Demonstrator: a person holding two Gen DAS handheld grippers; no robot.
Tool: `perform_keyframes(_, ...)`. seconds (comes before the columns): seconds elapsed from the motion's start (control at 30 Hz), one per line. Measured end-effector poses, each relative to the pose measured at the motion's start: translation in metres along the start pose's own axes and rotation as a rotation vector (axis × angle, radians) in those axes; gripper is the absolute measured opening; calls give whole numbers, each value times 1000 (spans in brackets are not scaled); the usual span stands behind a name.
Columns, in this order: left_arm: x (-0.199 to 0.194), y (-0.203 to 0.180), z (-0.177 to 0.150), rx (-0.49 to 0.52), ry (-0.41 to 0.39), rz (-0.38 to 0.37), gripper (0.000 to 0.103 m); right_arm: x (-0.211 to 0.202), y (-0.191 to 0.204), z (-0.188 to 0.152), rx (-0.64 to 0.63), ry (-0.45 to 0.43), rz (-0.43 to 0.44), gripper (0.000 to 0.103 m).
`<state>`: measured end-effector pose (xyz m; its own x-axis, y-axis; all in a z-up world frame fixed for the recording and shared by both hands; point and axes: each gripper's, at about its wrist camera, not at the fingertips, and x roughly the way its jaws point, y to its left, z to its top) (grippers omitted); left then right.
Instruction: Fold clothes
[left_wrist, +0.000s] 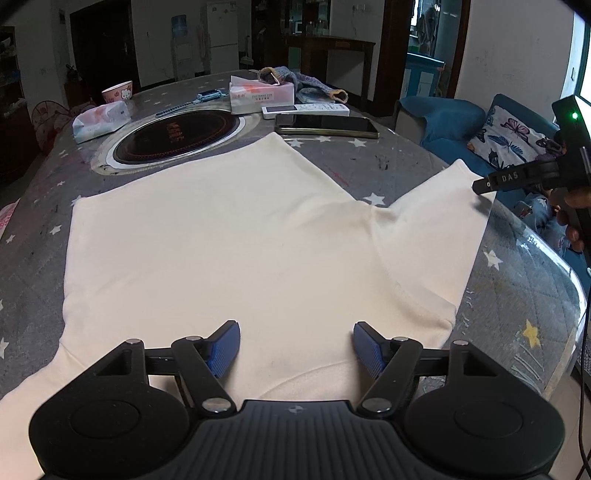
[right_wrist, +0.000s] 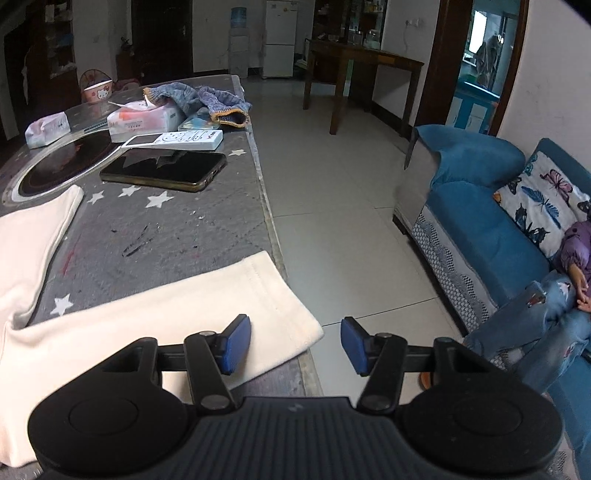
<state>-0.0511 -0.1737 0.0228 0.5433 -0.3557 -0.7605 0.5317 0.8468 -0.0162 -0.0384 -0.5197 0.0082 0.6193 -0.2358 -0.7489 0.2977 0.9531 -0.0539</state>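
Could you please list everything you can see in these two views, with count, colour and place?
garment: one, cream, spread flat on the table, a sleeve reaching the table's right edge
table: one, grey cover with white stars
hotplate: one, black, round, set into the table beyond the garment
phone: one, black, beyond the garment
remote: one, white, behind the phone
tissue packs: two, white, far side of the table
bowl: one, pink, far left
knitted cloth: one, blue-grey, far end
sofa: one, blue, right of the table
left gripper: jaws open above the garment
right gripper: jaws open over the sleeve's end
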Motion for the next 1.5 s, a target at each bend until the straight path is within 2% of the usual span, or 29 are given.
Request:
perform_keyframes(0.07,0,0,-1,2,-1,0,73,0,-1,1,6,-1,9,50)
perform_keyframes(0.23,0,-1,-1,9,-1,5,74,0,2,1,-10,-10,6,27)
perform_keyframes(0.4,0,-1,-2,8,-2,7,75,-2,5,1,-33,-13,-4,15)
perform_keyframes(0.43,0,0,-2,7,-2,7,75,-2,3,1,-30,-14,-9,10)
perform_keyframes(0.7,-3,9,-4,-22,-7,10,75,-4,-6,-1,-2,-20,-14,8)
perform_keyframes(0.77,-5,13,-5,-33,-8,13,75,-4,-8,0,14,-21,-13,12)
perform_keyframes(0.83,-9,17,-6,-46,-12,20,76,-3,-10,0,28,-24,-13,27)
perform_keyframes(0.87,-11,20,-7,-55,-13,25,75,-3,-12,0,35,-27,-14,30)
perform_keyframes(1.0,-24,35,-13,-89,-28,47,76,1,-18,-1,82,-12,16,32)
perform_keyframes(1.1,-35,51,-19,-127,-44,80,79,1,-21,-2,96,-10,42,30)
perform_keyframes(1.2,-47,71,-25,-172,-54,122,79,-1,-22,-2,105,-7,65,18)
perform_keyframes(1.33,-63,98,-34,-230,-68,183,79,-5,-13,-3,60,-28,22,6)
perform_keyframes(1.5,-86,135,-52,-303,-83,289,79,-8,-6,-4,11,-35,-54,5)
